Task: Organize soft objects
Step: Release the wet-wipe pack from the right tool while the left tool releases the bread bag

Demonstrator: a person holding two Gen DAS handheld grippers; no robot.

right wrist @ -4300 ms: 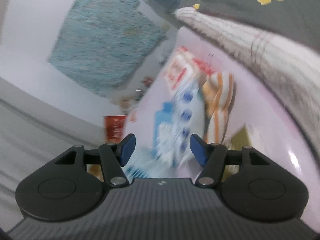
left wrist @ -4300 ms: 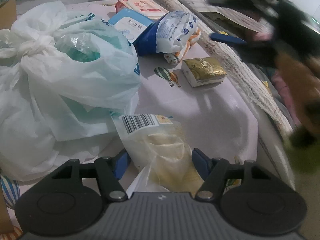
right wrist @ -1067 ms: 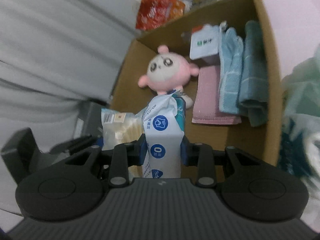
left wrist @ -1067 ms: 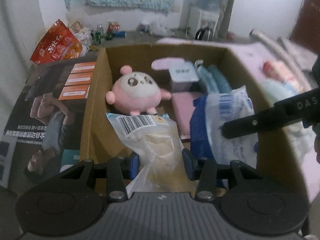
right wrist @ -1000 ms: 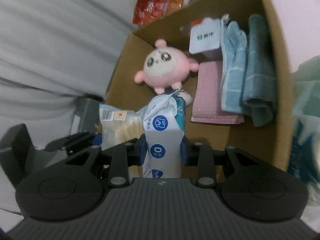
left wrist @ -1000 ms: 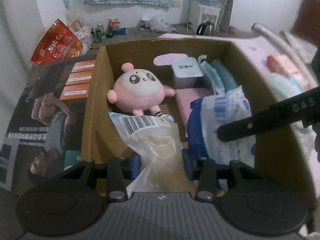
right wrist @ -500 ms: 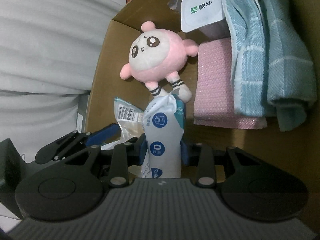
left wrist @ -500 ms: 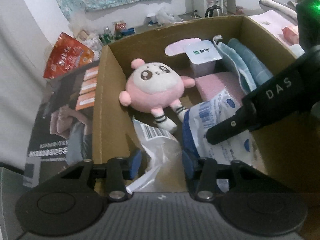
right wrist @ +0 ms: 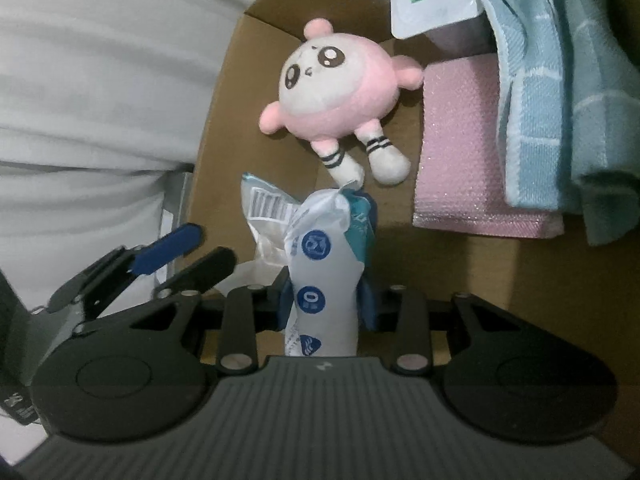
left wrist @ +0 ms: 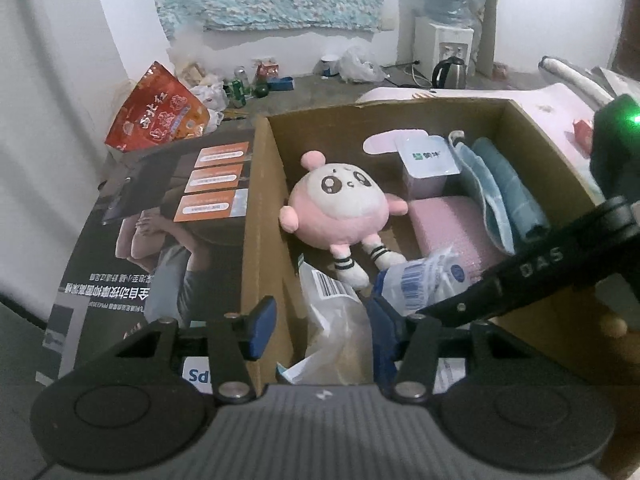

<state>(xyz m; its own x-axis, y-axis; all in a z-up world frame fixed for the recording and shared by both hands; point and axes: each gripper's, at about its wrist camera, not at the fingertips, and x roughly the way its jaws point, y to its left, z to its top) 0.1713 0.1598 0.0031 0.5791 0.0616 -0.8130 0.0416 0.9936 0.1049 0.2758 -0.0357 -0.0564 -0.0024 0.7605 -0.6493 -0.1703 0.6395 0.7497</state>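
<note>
In the cardboard box (left wrist: 260, 208), our left gripper (left wrist: 320, 328) is opening around the clear bag (left wrist: 336, 316), maybe already loose, while our right gripper (right wrist: 326, 306) pinches the white pack (right wrist: 320, 276) near the pink toy (right wrist: 340, 96), so a pack could snag and tip

Cardboard box (left wrist: 264, 216) is carrying the soft stuff. Pink plush (left wrist: 340, 208) is lying on box floor near centre, legs pointing to 5 o'clock. Pink bubble-wrap pad (left wrist: 452, 224) is lying at 3 o'clock of plush, w/ blue towels (left wrist: 504, 188) leaning beside it along the right wall. White pack (left wrist: 426, 160) is standing at 1 o'clock. Barcoded clear bag (left wrist: 336, 312) is sitting at 6 o'clock, next to left wall.
</note>
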